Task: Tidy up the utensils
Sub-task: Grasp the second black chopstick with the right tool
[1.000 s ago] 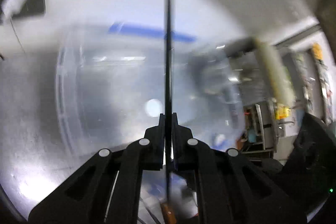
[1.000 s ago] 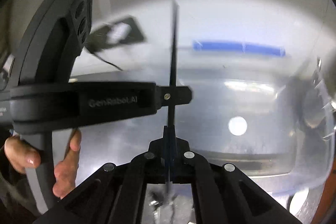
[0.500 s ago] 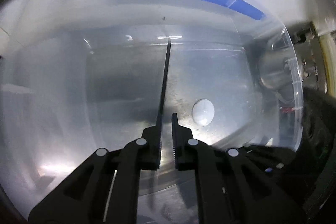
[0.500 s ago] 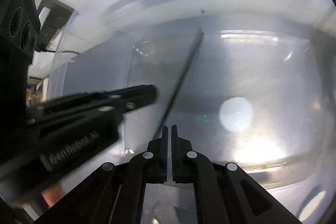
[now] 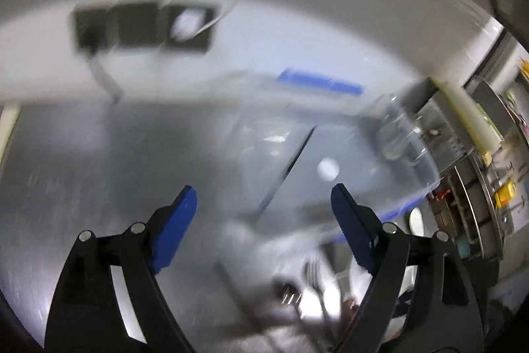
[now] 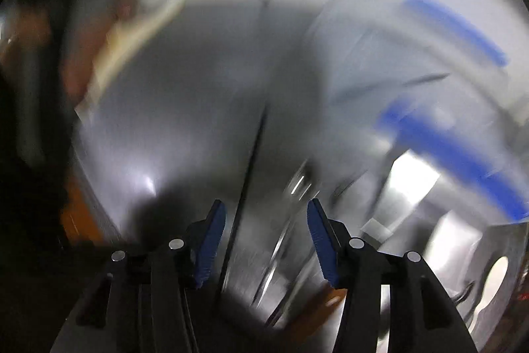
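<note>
My left gripper (image 5: pixel 263 204) is open and empty, its blue pads wide apart, above a steel counter. A thin dark chopstick (image 5: pixel 287 169) lies slanted inside a clear plastic bin (image 5: pixel 423 164) with blue handles, ahead and right of it. Blurred utensils (image 5: pixel 314 286) lie on the counter below the gripper. My right gripper (image 6: pixel 266 220) is open and empty. A thin dark stick (image 6: pixel 251 161) runs up between its fingers, lying on the counter. The bin (image 6: pixel 463 35) is to its right, with another dark stick (image 6: pixel 426 78) inside. Both views are motion-blurred.
The steel counter (image 5: pixel 82 171) stretches left of the bin. A black wall socket strip (image 5: pixel 142 27) with a white cable is on the back wall. Metal racks (image 5: pixel 479 187) stand at the far right. A person's arm (image 6: pixel 82 48) is at the left of the right wrist view.
Both grippers have opened wide and pulled back from the bin. The chopstick they held now lies inside the bin. The right gripper has swung left.
</note>
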The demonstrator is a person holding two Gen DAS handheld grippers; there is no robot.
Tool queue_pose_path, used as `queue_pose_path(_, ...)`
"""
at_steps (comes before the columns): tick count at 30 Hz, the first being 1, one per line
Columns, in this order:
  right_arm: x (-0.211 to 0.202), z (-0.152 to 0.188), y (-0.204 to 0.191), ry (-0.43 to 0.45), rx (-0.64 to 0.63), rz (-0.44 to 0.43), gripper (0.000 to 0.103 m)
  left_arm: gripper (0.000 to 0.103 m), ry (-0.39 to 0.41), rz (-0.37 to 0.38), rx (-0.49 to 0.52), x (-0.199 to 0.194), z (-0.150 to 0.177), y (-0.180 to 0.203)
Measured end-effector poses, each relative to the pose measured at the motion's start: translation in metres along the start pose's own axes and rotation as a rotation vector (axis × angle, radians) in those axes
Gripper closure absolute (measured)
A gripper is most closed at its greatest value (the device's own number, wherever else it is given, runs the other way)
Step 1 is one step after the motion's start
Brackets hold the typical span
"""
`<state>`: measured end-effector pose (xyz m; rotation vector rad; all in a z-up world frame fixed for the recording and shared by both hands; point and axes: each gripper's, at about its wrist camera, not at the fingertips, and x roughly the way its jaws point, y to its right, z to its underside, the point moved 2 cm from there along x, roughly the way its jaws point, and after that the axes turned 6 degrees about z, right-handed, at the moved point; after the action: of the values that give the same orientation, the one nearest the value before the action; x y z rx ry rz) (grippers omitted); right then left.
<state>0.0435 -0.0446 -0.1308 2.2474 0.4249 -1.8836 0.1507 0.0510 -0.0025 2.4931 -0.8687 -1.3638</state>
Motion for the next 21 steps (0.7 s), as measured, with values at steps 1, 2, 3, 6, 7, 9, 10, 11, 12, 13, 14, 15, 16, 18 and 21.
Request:
queue_pose_path(1, 0.016, 0.005, -0.009, -0.040, -0.019, 0.014, 0.051, 0.024, -0.022, -0.002, -0.030, 0.006, 0.012, -0.007)
queue_pose_path(2, 0.033, 0.012, -0.020, -0.080, -0.037, 0.029, 0.051, 0.024, -0.044, -0.006, -0.059, 0.003, 0.020, -0.021)
queue_pose_path(3, 0.046, 0.016, -0.026, -0.107, -0.049, 0.041, 0.051, 0.024, -0.063, -0.014, -0.083, 0.005, 0.032, -0.029)
queue_pose_path(6, 0.074, 0.026, -0.040, -0.181, -0.055, 0.090, 0.051, 0.024, -0.136, -0.016, -0.178, 0.014, 0.069, -0.055)
queue_pose_path(7, 0.082, 0.027, -0.041, -0.207, -0.030, 0.083, 0.053, 0.024, -0.154, -0.007, -0.200, 0.017, 0.076, -0.061)
queue_pose_path(9, 0.093, 0.027, -0.043, -0.233, -0.006, 0.085, 0.059, 0.024, -0.176, 0.003, -0.235, 0.018, 0.089, -0.069)
queue_pose_path(10, 0.098, 0.029, -0.044, -0.252, 0.006, 0.088, 0.062, 0.024, -0.183, 0.008, -0.247, 0.020, 0.098, -0.072)
queue_pose_path(11, 0.099, 0.028, -0.047, -0.252, 0.011, 0.087, 0.064, 0.024, -0.191, 0.017, -0.261, 0.022, 0.104, -0.073)
queue_pose_path(12, 0.098, 0.027, -0.049, -0.252, 0.009, 0.094, 0.067, 0.024, -0.203, 0.035, -0.281, 0.023, 0.111, -0.075)
queue_pose_path(13, 0.097, 0.026, -0.050, -0.250, 0.009, 0.116, 0.078, 0.024, -0.210, 0.046, -0.297, 0.025, 0.115, -0.076)
queue_pose_path(14, 0.098, 0.022, -0.046, -0.247, 0.013, 0.121, 0.087, 0.024, -0.220, 0.062, -0.317, 0.026, 0.120, -0.078)
queue_pose_path(15, 0.098, 0.020, -0.044, -0.249, 0.030, 0.099, 0.094, 0.024, -0.226, 0.074, -0.329, 0.028, 0.123, -0.079)
queue_pose_path(16, 0.093, 0.018, -0.047, -0.251, 0.064, 0.078, 0.096, 0.024, -0.237, 0.094, -0.351, 0.031, 0.128, -0.078)
queue_pose_path(18, 0.093, 0.013, -0.028, -0.253, 0.114, 0.042, 0.096, 0.024, -0.262, 0.128, -0.382, 0.039, 0.136, -0.075)
queue_pose_path(21, 0.079, 0.012, -0.011, -0.227, 0.204, -0.057, 0.096, 0.024, -0.322, 0.208, -0.435, 0.052, 0.150, -0.067)
